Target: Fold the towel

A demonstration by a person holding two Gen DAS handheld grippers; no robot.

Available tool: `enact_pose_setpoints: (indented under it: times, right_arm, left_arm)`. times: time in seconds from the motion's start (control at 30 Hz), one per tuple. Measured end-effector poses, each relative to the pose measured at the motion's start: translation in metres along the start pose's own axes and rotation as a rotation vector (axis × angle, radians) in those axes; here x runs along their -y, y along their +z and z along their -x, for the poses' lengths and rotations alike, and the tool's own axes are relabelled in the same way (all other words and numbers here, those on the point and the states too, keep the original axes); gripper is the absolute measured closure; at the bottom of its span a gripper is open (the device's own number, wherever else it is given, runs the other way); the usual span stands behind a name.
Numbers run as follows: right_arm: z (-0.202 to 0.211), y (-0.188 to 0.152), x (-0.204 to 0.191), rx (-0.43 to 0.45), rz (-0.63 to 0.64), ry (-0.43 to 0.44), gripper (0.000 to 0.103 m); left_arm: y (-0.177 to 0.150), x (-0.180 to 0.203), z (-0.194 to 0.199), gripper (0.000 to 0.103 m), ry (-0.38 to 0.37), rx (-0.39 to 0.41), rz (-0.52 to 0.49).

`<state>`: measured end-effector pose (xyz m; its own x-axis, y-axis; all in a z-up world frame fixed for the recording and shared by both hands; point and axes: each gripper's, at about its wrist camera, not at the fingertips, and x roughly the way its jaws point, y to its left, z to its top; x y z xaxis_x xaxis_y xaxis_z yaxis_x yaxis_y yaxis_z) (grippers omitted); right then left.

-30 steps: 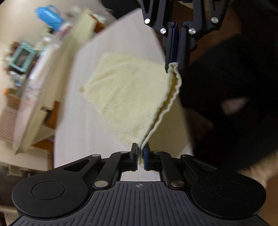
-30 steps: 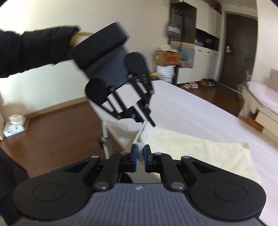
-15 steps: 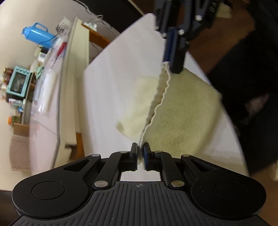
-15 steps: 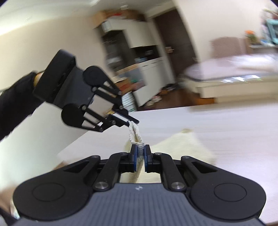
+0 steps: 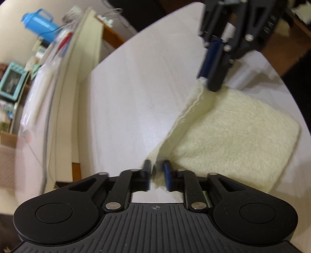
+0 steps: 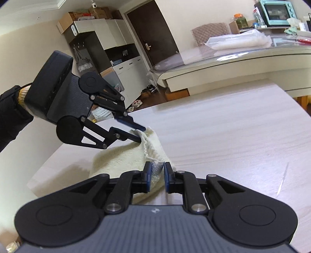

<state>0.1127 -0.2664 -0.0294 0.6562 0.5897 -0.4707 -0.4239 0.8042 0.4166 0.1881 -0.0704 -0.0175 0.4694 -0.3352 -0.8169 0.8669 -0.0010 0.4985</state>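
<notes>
On the pale wood-grain table (image 5: pixel 136 93), in the left wrist view, the cream towel (image 5: pixel 233 140) lies folded over toward the right edge, its doubled hem rising as a ridge from the left gripper (image 5: pixel 157 171) at the bottom up to the right gripper (image 5: pixel 210 81) at the top. The left gripper's jaws have just been opening; they stand a little apart with the towel's near corner loose between them, the pads no longer pressing it. The right gripper reaches down from the upper right, its tips at the far end of the hem, though blur hides whether they pinch it. This view alone shows the towel's flat folded body, and at the left a second table with a blue kettle (image 5: pixel 41 18) and a teal toaster oven (image 5: pixel 12 83). In the right wrist view, the towel (image 6: pixel 124 155) sits low and near, its corner (image 6: pixel 155 169) standing up between the right gripper (image 6: pixel 156 175) fingers, which have just been opening and now flank the cloth with a narrow gap on each side. The left gripper (image 6: pixel 141 134) comes in from the left, angled downward, held by a hand in a black sleeve (image 6: pixel 11 114), its two fingers parted around the hem's other end. Only here do the sleeve, the dark door (image 6: pixel 153 37) and the white cabinets (image 6: pixel 108 35) appear.
</notes>
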Motion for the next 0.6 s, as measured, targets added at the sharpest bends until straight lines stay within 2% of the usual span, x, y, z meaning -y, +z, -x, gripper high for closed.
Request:
enact_pose_setpoints:
  times: [0.1,0.23,0.33,0.4,0.5,0.6]
  right_arm:
    - [0.006,-0.003,0.002,0.033,-0.009,-0.012,0.082]
    - [0.004,-0.005,0.0,0.035,0.023,-0.025,0.082]
    - [0.003,-0.008,-0.002,0.017,0.067,-0.034,0.082]
    - [0.001,-0.01,-0.007,0.004,0.12,-0.089,0.082]
    - [-0.001,-0.012,-0.012,-0.015,0.181,-0.126,0.078]
    - [0.006,-0.008,-0.014,0.016,0.189,-0.115,0.079]
  left_arm:
    - [-0.005,-0.014,0.004,0.063,-0.002,0.037,0.108]
    - [-0.009,-0.021,0.0,0.062,0.016,0.047,0.18]
    - [-0.01,-0.02,-0.002,0.061,0.023,0.053,0.207]
    - [-0.009,-0.02,-0.003,0.06,0.025,0.06,0.223]
    - [-0.01,-0.022,-0.002,0.058,0.034,0.066,0.251]
    - [-0.013,-0.024,0.005,0.058,0.064,0.07,0.29]
